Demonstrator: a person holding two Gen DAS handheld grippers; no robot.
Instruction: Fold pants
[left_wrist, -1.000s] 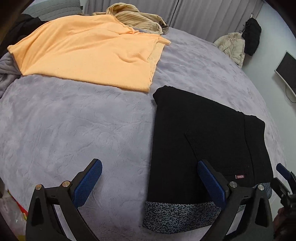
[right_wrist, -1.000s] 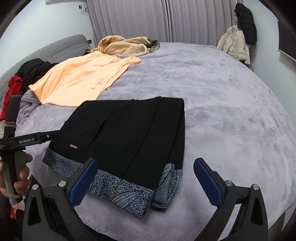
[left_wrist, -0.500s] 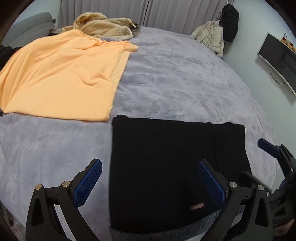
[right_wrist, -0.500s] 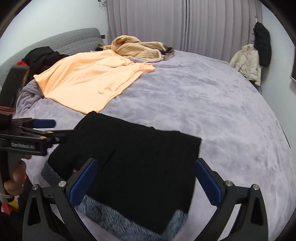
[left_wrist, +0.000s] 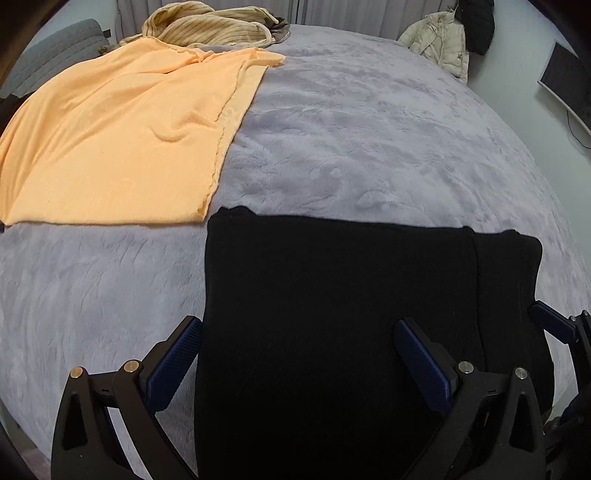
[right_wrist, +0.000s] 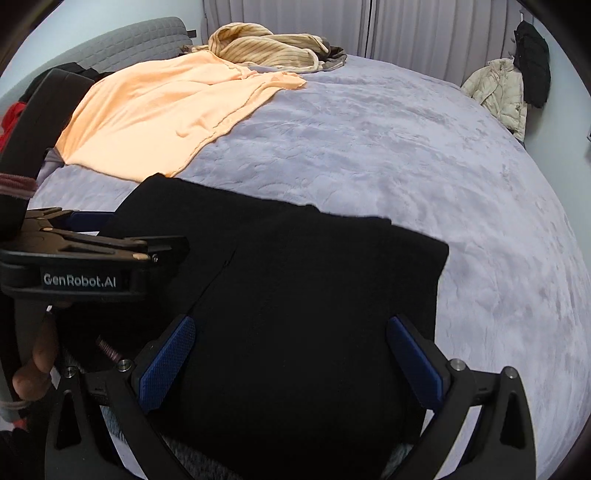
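Observation:
The black pants (left_wrist: 332, 314) lie folded flat on the grey bed, near its front edge; they also show in the right wrist view (right_wrist: 295, 295). My left gripper (left_wrist: 295, 365) is open, low over the pants' left part, its left finger just off the cloth's left edge. My right gripper (right_wrist: 291, 358) is open over the pants' right part, both fingers above the cloth. The patterned grey waistband (right_wrist: 192, 458) peeks out at the near edge. The left gripper also shows from the side in the right wrist view (right_wrist: 85, 221).
An orange garment (left_wrist: 110, 140) is spread on the bed's far left, a striped beige garment (left_wrist: 210, 26) behind it. The grey plush bedspread (left_wrist: 369, 129) stretches beyond the pants. Jackets (right_wrist: 498, 88) hang at the far right wall.
Both grippers have moved forward and down over the pants. The waistband and label have slid out of the left view, and the pants now fill the space between the fingers.

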